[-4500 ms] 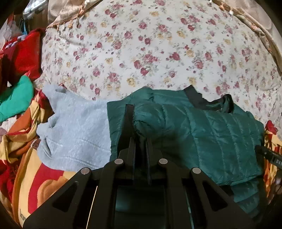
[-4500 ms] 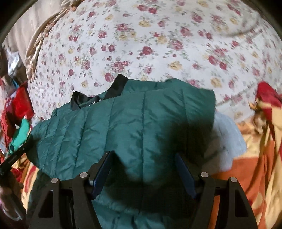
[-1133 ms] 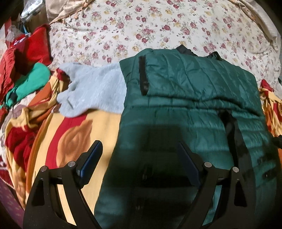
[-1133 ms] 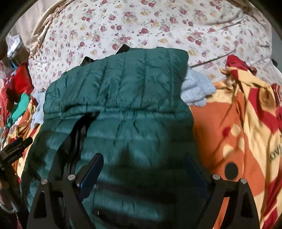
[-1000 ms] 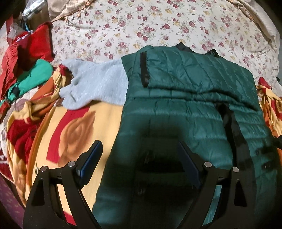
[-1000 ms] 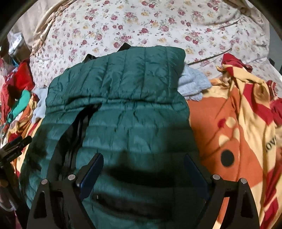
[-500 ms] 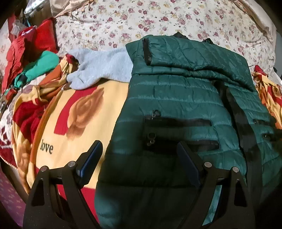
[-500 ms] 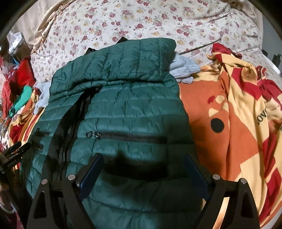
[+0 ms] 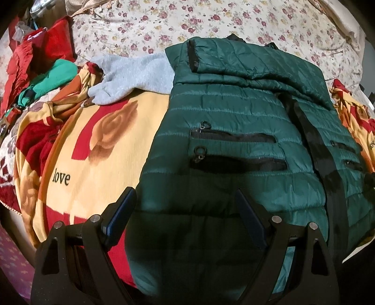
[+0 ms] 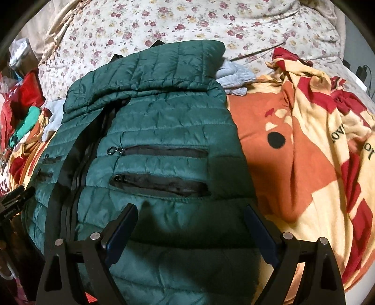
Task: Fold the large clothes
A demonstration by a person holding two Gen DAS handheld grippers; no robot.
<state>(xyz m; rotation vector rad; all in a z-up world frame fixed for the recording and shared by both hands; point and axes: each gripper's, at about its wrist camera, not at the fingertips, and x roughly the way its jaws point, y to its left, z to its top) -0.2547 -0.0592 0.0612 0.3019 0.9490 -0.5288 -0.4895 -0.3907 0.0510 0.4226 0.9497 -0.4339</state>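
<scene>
Grippers first: left gripper [image 9: 185, 211] and right gripper [image 10: 189, 225] both gape empty over the near hem of the green puffer jacket [image 10: 159, 140]. Jacket lies front-up on the rose blanket [image 9: 98, 140], its top folded over at 12 o'clock. Judged light, soft and slick; pinch the hem corners at 5 and 7 o'clock.

Both my cams are wrist fisheyes, each looking forward and steeply down along its own claw. Left wrist view sits close over the near left part of the green jacket [image 9: 234, 131], left claw [image 9: 185, 215] low in frame, facing up the bed toward the floral sheet [image 9: 234, 21]. Right wrist view hangs close over the jacket's right half, right claw [image 10: 189, 223] low in frame, same heading. Shared: jacket, grey garment [image 9: 138, 72], floral sheet, patterned blanket [image 10: 293, 145]. Left claw's tip shows at the right view's left edge.
</scene>
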